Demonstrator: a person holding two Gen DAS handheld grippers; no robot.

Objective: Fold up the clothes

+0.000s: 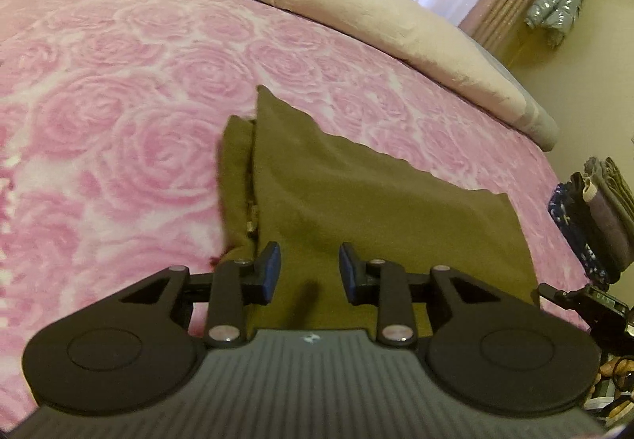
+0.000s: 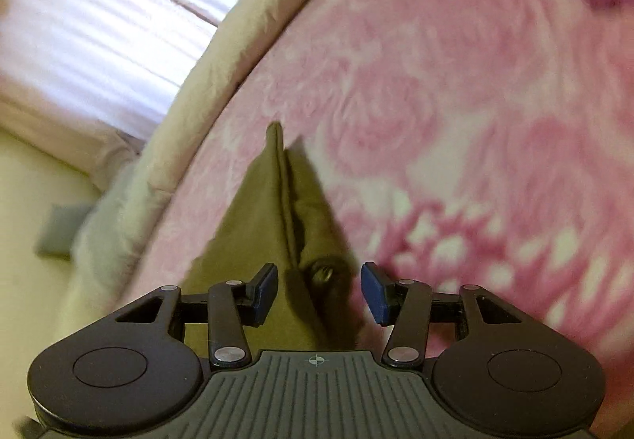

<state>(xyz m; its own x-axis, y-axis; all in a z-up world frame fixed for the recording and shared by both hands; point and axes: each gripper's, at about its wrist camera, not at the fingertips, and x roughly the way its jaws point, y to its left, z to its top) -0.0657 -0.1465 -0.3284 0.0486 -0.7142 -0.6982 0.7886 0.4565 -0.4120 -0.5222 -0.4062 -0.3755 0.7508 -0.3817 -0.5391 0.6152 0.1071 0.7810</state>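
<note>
Olive garment (image 1: 356,193) looked soft, light, limp; both left gripper (image 1: 309,272) and right gripper (image 2: 319,294) hung spread, empty; its layered edges seemed best to pinch.

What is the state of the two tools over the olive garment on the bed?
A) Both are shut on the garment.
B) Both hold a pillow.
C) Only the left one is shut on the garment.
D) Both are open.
D: in each wrist view the left tool and right tool show a wide gap between their pads, with the olive garment lying on the pink rose blanket beneath.

left wrist: close, over bed (image 1: 119,102) | right wrist: close; shared garment (image 1: 356,201)
</note>
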